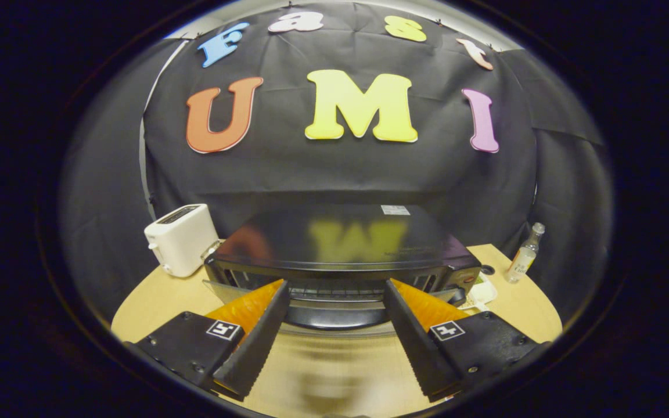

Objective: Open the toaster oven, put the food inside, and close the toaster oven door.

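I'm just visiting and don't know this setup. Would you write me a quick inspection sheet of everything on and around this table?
Surface: round light wooden table, blurred near the tool.
Job's things: black toaster oven, its door looks partly open with a rack visible; food cannot be made out.
Clutter: white toaster beside the oven; small clear bottle on the other side.
Grippers: tool open, fingers spread just before the oven's door, holding nothing.
Cables: nothing seen.
Surroundings: black cloth wall.

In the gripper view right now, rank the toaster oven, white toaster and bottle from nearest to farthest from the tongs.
1. Toaster oven: just ahead of the open tongs.
2. White toaster: beside the oven's left end.
3. Bottle: beyond the oven's right end, by the cloth wall.
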